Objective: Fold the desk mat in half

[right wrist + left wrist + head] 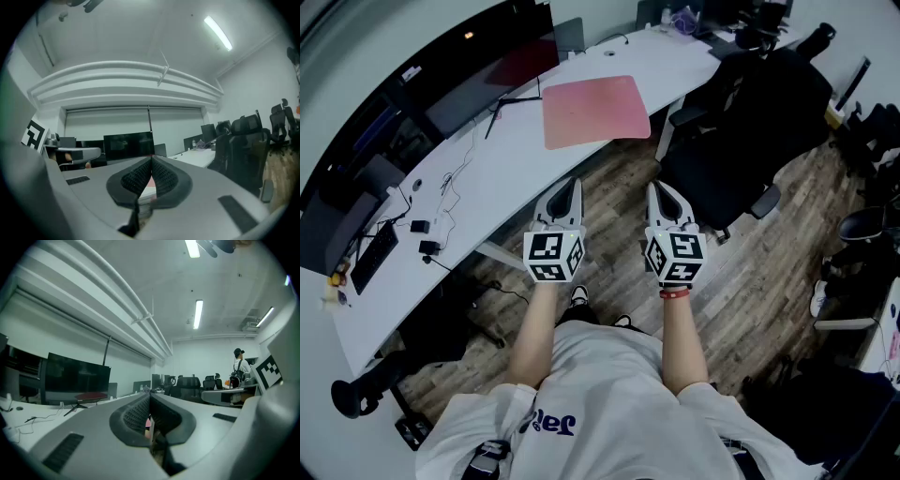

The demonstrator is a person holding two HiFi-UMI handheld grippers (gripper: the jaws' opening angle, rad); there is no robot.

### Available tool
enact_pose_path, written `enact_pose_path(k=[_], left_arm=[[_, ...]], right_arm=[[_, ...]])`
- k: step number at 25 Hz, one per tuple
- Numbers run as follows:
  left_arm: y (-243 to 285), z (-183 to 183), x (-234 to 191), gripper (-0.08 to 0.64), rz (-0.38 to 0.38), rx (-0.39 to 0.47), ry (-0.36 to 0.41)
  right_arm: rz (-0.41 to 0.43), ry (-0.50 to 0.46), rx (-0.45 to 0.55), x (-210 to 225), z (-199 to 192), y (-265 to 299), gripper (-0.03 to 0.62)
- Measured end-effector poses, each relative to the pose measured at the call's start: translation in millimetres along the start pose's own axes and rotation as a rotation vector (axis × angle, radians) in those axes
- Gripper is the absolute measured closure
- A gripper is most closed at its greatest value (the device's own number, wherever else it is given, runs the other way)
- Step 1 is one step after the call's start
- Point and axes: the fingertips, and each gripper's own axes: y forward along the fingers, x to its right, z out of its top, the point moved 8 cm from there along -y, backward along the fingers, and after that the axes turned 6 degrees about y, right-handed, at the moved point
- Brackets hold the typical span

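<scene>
One pink desk mat (pixel 595 111), one long white desk (pixel 487 178), one keyboard (pixel 373 255). Two grippers: left gripper (pixel 574 185), right gripper (pixel 654 187). Black office chairs (pixel 750 122): perhaps three, since the dark edge blurs them.

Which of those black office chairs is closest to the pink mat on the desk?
The large black chair at the white desk edge, just right of the pink mat; the other chairs stand farther away on the right.
</scene>
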Motion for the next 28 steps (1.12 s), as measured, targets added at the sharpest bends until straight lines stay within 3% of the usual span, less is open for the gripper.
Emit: enact_pose_path(k=[6,12,28], left_arm=[[16.2,-8.4,6.5,0.546,0.0,-0.003,-0.023],[53.2,-25.5,-15.2,0.546,-0.014,0.018,-0.06],[197.6,-31.4,-132.4,0.546,0.006,0.045,-0.084]], right_arm=[[0.017,0.023,-0.024,12.4,-6.2,11.7,0.58],[0.004,0.071,-0.04,23.1,-15.5,50.9,0.578],[0.061,0.077,-0.081,24.7,-1.0,244.9,0.575]])
